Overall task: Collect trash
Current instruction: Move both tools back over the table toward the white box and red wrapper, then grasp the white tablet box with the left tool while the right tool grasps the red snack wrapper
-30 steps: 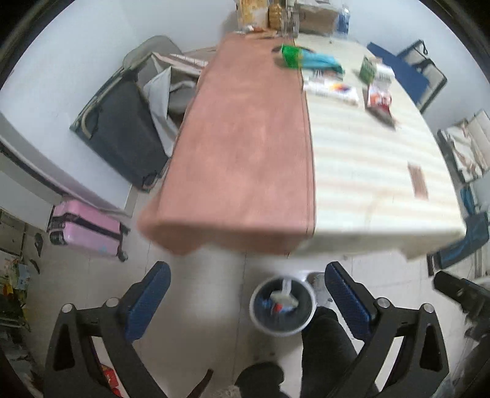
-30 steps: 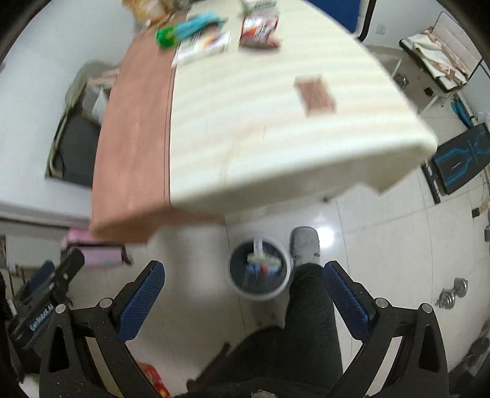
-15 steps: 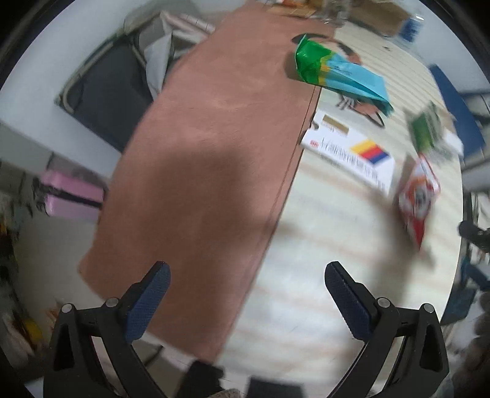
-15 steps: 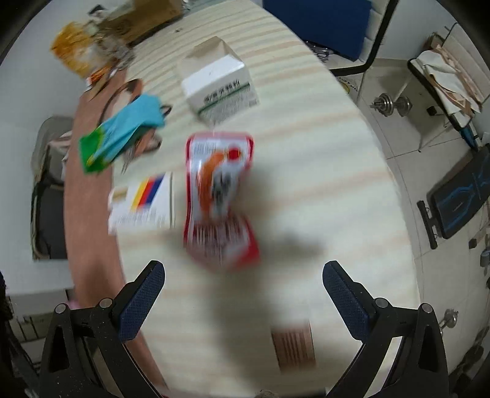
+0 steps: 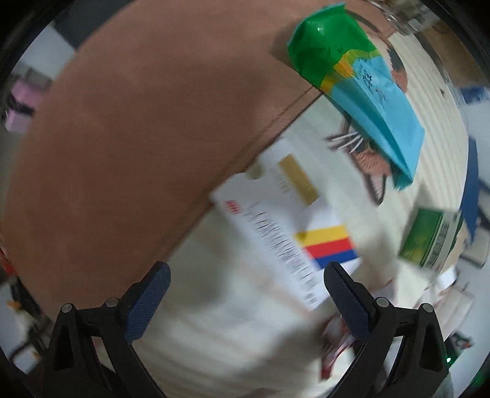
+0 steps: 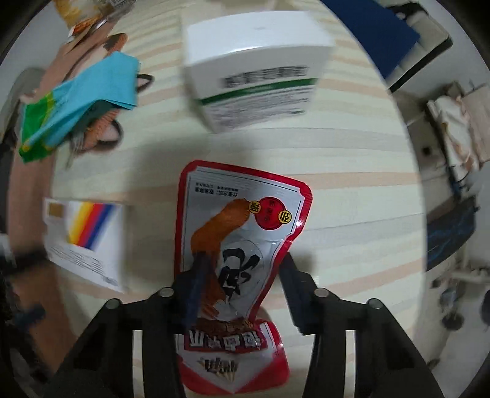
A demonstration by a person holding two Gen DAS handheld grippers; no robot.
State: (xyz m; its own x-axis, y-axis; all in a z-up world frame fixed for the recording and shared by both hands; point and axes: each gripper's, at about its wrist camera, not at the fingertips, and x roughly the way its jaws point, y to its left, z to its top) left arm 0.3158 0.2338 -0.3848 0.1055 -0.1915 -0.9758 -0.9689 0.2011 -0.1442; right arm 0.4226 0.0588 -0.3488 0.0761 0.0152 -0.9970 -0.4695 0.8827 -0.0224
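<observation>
In the right wrist view a red and white snack packet lies on the striped table. My right gripper has its fingers pressed against both sides of the packet's narrow middle. My left gripper is open and empty, low over a white flat box with yellow, red and blue stripes. That box also shows in the right wrist view. A green and blue bag lies beyond it, and shows in the right wrist view. The red packet's edge shows blurred in the left wrist view.
A white box with a green stripe stands beyond the red packet; it shows in the left wrist view. A brown cloth covers the table's left half. A blue chair stands past the far edge.
Both grippers have moved from above the floor bin to low over the table. My right gripper has closed in on the red packet. My left gripper has stayed open.
</observation>
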